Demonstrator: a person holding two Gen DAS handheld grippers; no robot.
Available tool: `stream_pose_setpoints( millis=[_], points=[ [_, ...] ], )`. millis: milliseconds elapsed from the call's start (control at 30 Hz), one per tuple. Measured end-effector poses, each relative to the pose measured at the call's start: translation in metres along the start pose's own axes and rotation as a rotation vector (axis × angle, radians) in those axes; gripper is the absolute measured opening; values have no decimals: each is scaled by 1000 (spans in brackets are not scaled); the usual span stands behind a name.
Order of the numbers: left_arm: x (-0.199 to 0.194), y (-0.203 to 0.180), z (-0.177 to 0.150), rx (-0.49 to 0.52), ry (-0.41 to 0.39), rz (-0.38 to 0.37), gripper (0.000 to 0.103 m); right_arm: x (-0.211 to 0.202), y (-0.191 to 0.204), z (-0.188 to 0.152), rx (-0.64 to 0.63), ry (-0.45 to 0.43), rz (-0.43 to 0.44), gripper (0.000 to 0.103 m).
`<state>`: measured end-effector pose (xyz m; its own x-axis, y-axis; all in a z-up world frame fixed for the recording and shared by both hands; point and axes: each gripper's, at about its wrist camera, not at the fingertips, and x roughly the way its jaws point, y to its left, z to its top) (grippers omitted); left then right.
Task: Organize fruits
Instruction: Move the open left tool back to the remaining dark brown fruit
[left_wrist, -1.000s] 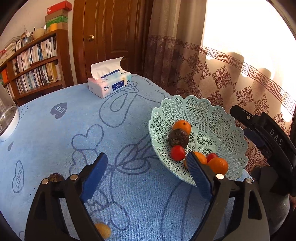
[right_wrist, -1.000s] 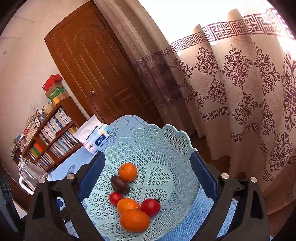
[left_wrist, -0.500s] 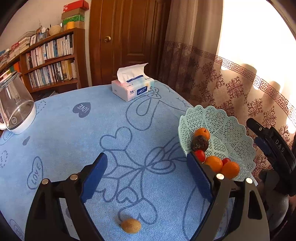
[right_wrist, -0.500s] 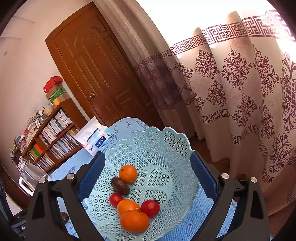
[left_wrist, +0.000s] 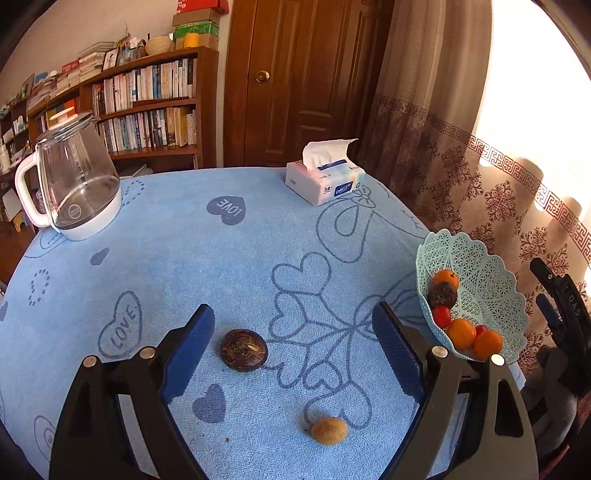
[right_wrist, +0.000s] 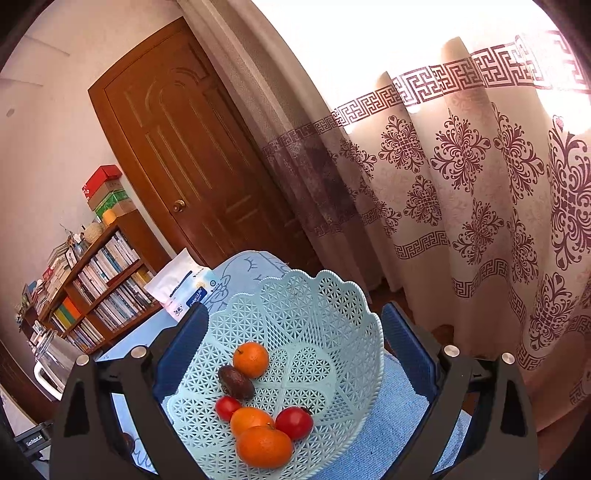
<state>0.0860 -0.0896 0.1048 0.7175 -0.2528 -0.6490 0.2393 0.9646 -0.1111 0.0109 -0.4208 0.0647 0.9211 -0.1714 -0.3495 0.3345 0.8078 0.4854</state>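
The left gripper (left_wrist: 293, 347) hangs over the blue heart-patterned tablecloth (left_wrist: 221, 258) with its blue-padded jaws spread wide, holding nothing. Between them lies a dark brown wrinkled round fruit (left_wrist: 244, 349), nearer the left pad, and closer to the camera a small tan oval fruit (left_wrist: 329, 430). To the right, at the table's edge, sits the pale green lattice plastic basket (left_wrist: 491, 280). The right gripper (right_wrist: 291, 350) is also spread wide, its pads flanking that basket; I cannot tell whether they touch it. Inside are three oranges (right_wrist: 264, 446), two red tomatoes (right_wrist: 294, 422) and a dark fruit (right_wrist: 235, 382). Farther off stand a tissue pack (left_wrist: 325, 182) and a glass kettle (left_wrist: 75, 177).
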Motion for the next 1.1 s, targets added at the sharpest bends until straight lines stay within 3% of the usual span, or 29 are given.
stream_pose_setpoints(
  millis=[133,567,900,1100],
  points=[
    [-2,15,-1,-35,3,20,92,2,0,0,-2,4,1,97],
    [1,49,-16,-88,39,68,92,-3,7,-1,-41,-21,4,97],
    [-2,77,-27,-130,59,110,92,-22,43,-13,-212,-95,48,97],
    [1,77,-29,-131,66,108,92,-26,63,-22,-291,-84,101,97]
  ],
)
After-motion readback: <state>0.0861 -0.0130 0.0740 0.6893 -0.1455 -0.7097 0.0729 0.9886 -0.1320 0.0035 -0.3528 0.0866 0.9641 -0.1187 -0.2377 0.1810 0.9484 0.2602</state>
